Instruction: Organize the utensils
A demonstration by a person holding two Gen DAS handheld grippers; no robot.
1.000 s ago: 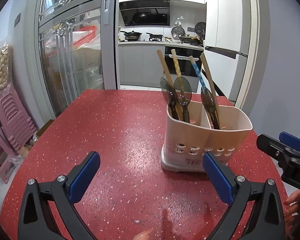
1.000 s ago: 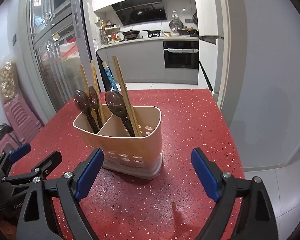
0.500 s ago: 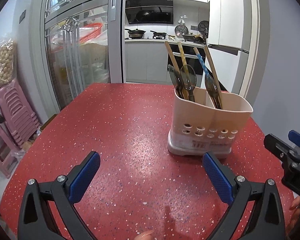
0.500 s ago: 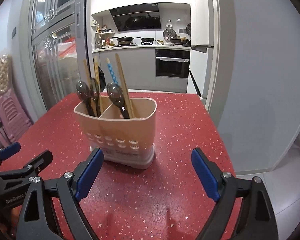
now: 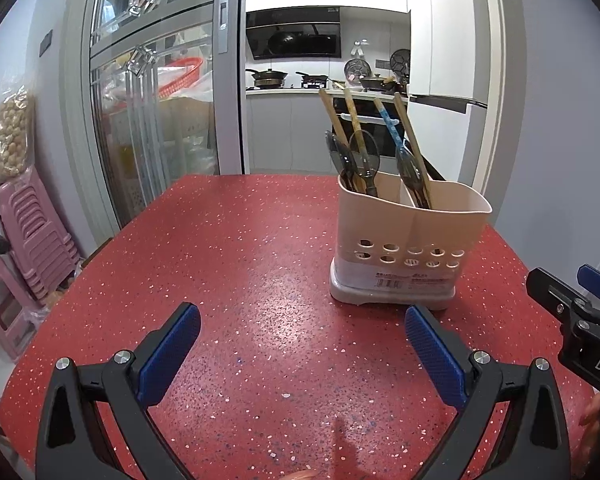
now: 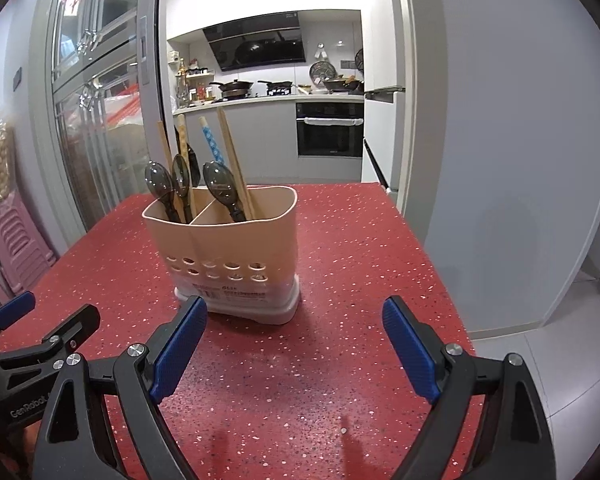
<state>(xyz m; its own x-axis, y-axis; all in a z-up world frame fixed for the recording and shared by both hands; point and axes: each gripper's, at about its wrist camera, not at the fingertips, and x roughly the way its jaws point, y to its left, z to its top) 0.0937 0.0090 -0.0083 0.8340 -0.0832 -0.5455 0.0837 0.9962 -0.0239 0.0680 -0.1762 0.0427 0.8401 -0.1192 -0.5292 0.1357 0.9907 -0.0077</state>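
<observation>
Beige plastic makes up the utensil holder [image 5: 410,240], a tub with 2 compartments and rows of round holes low on its front. It stands upright on the red speckled surface [image 5: 240,264], nearer the far right corner. Dark spoons [image 6: 220,186] stand in both compartments, bowls up, with long wooden chopsticks [image 5: 410,136] and 1 blue patterned stick [image 6: 211,140]. They all point up and lean toward the far left. The left claw [image 5: 302,352] is wide open and holds nothing. The right claw [image 6: 296,352] is wide open too, with nothing in it.
</observation>
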